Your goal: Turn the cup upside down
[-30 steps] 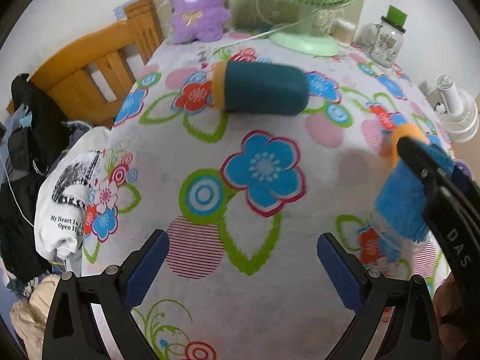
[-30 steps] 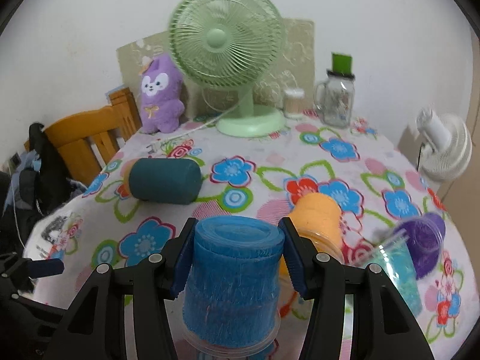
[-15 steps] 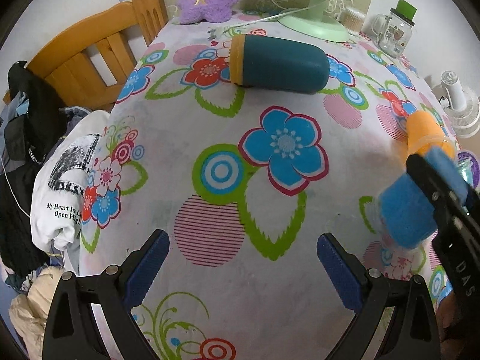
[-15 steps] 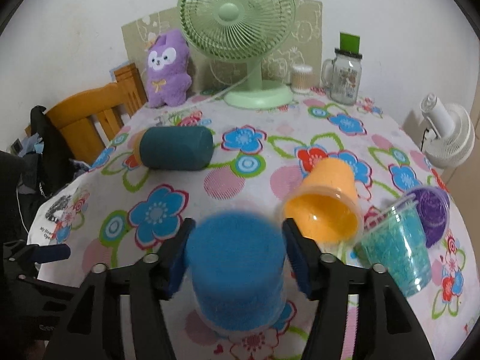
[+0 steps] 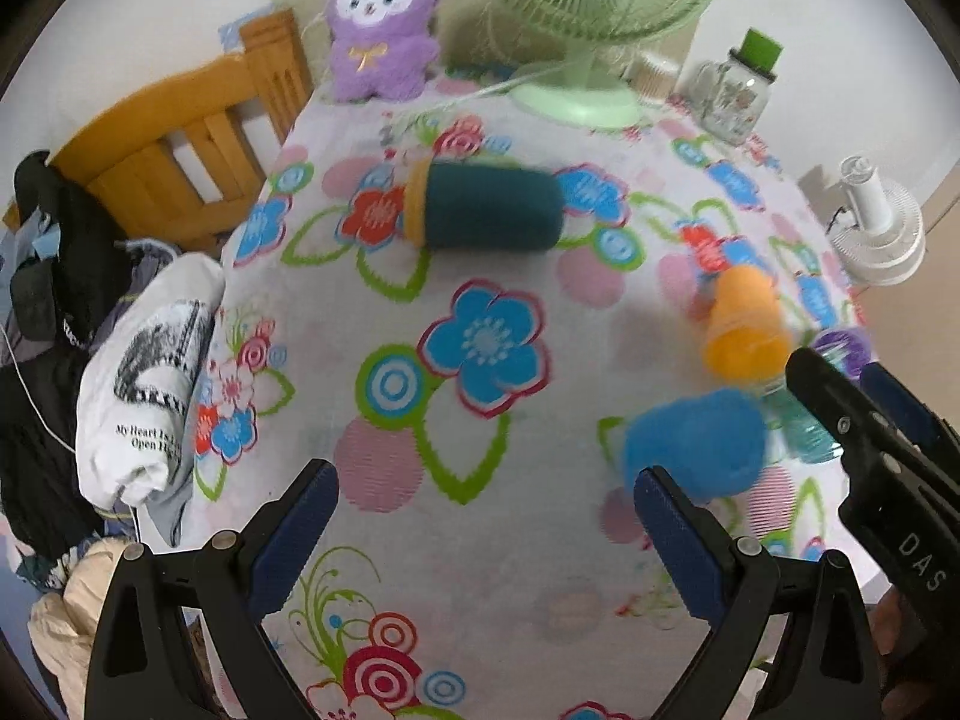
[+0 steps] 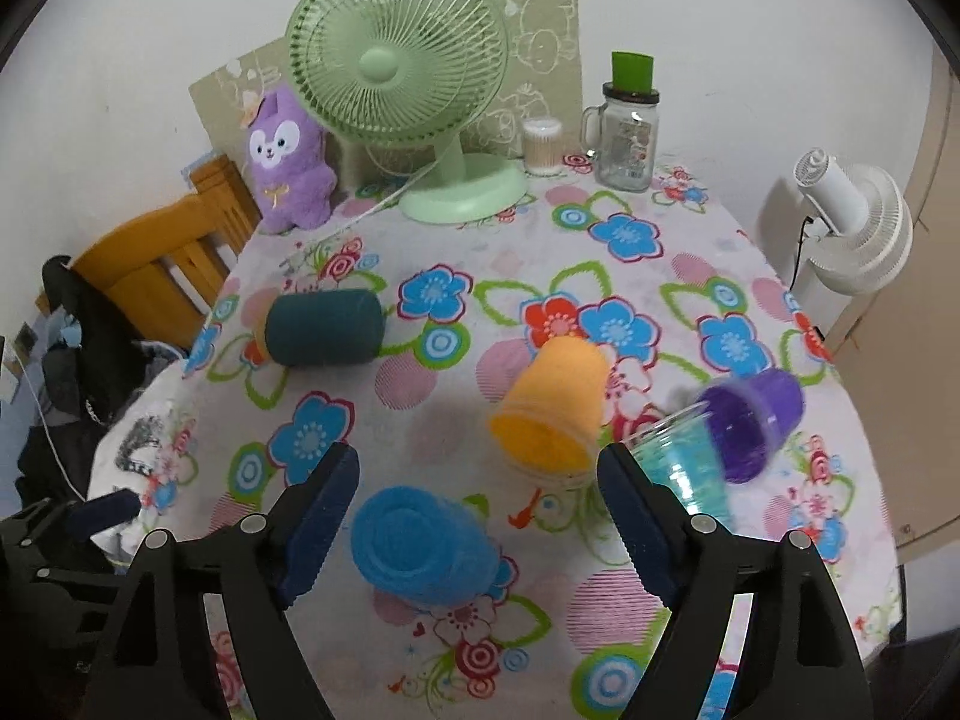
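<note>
Blue fuzzy-sleeved clear plastic cup (image 6: 423,549) stands on the flower-print cloth of the desk (image 6: 630,288), base upward, between the fingers of my right gripper (image 6: 477,519) but touching neither one. That gripper's jaws are spread wide apart and hold nothing. In the left wrist view the same blue cup (image 5: 693,444) appears blurred, just beyond the right-hand finger of my left gripper (image 5: 486,519), whose jaws are likewise wide apart and empty above bare cloth.

Positions relative to the blue cup, right wrist view:
- Orange fuzzy-sleeved cup (image 6: 555,414) lies on its side just behind and to the right, mouth facing the camera.
- Clear plastic cup with teal filling (image 6: 681,465) lies tilted further right, beside the orange cup; a purple fuzzy-sleeved cup (image 6: 753,423) lies against it on the far side.
- Dark teal fuzzy-sleeved cup with an orange rim (image 6: 324,336) lies on its side well behind and to the left.
- Pale green desk fan (image 6: 414,96), purple plush rabbit (image 6: 288,168) and glass mug jar with a green lid (image 6: 627,132) stand at the far edge of the desk.
- Wooden chair (image 6: 162,258) stands off the desk's far left corner.
</note>
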`<state>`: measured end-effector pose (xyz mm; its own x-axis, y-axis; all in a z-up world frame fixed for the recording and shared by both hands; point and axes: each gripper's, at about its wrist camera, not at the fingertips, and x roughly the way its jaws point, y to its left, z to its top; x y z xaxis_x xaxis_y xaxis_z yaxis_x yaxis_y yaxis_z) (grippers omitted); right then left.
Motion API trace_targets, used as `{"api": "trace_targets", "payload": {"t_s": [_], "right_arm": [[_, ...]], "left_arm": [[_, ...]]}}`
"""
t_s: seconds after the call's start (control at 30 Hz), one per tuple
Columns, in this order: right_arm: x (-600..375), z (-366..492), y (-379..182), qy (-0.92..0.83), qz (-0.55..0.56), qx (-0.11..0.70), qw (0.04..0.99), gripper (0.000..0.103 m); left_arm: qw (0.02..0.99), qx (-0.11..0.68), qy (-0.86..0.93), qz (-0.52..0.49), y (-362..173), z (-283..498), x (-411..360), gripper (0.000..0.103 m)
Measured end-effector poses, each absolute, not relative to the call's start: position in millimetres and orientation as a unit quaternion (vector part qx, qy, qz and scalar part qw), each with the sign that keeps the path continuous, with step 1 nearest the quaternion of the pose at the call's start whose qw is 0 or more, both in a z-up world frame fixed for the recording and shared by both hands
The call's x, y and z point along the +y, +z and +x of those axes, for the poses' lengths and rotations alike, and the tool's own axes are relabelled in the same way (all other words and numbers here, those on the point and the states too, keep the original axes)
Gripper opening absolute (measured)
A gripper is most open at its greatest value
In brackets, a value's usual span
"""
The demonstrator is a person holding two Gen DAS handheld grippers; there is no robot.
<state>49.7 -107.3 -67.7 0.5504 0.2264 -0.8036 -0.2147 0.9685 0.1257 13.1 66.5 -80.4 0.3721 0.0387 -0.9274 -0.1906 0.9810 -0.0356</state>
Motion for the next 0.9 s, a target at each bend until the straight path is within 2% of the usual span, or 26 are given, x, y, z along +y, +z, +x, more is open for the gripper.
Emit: {"api": "trace_targets", "payload": {"t_s": [0.17,0.23,0.4,0.9], "right_arm": [[-124,49,-32,0.123,0.008,0.439,0.890,0.085],[-131,48,-19,0.120,0.005,0.430,0.895,0.091],[-145,47,5,0.127,-0.002,0.414,0.901,0.091],[-174,27,53,0.156,-0.006,0.380,0.912,0.096]], "left_arm": [[0.845,0.528,0.071,-0.055,-46,18,54,0.100],[0.850,0.519,0.072,-0.054,-33,19,48,0.100],[0.861,0.500,0.075,-0.051,-12,18,37,0.100],[0.891,0.442,0.088,-0.064,41,-6,12,0.103]]}}
